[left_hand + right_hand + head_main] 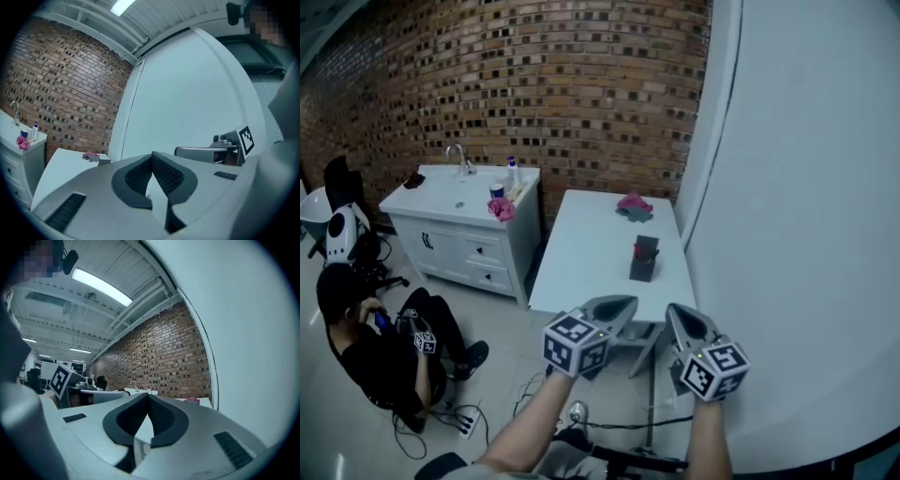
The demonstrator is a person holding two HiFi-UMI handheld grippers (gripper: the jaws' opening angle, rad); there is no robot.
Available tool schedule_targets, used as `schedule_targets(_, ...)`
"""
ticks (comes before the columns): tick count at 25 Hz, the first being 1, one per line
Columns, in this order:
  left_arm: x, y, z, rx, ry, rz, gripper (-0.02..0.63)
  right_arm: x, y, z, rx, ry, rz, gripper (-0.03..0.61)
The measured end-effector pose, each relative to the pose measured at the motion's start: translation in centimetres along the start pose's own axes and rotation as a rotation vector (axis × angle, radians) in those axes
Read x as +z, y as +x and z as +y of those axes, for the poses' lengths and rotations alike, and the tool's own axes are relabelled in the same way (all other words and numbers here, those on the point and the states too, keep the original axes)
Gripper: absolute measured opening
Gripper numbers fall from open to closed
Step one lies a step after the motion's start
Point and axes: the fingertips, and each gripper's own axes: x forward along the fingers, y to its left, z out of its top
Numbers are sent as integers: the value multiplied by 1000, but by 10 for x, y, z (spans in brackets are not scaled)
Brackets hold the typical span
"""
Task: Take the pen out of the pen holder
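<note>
A dark pen holder (pixel 643 262) stands on the white table (pixel 581 253), towards its right side. Something dark rises from its top, and I cannot make out a pen in it. Both grippers are held in the air in front of the table's near edge, well short of the holder. My left gripper (pixel 627 303) (pixel 152 155) is shut, its tips meeting with nothing between them. My right gripper (pixel 674 310) (pixel 148 396) is also shut and empty. Only the holder's top edge (pixel 104 161) peeks over the left gripper's body.
A pink cloth (pixel 634 204) (pixel 90 155) lies at the table's far end. A white sink cabinet (pixel 459 202) stands to the left, against the brick wall (pixel 534 84). A seated person (pixel 380 352) is at lower left. A white wall (pixel 806 234) runs along the right. Cables (pixel 609 427) lie on the floor.
</note>
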Motion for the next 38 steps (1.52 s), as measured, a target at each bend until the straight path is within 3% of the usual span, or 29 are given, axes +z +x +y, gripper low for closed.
schedule_targets(17, 3, 85, 109, -31, -40, 19, 8, 0, 112, -75, -70, 3, 48, 0)
schedule_targets(28, 8, 127, 194, -38, -59, 72, 8, -3, 197, -122, -169, -3, 89, 0)
schedule_targets(32, 3, 138, 213, -42, -68, 92, 8, -12, 217, -140, -216, 8, 111, 0)
schedule_targets(38, -2, 152, 234, -39, -84, 112, 8, -21, 240, -151, -209, 11, 141, 0)
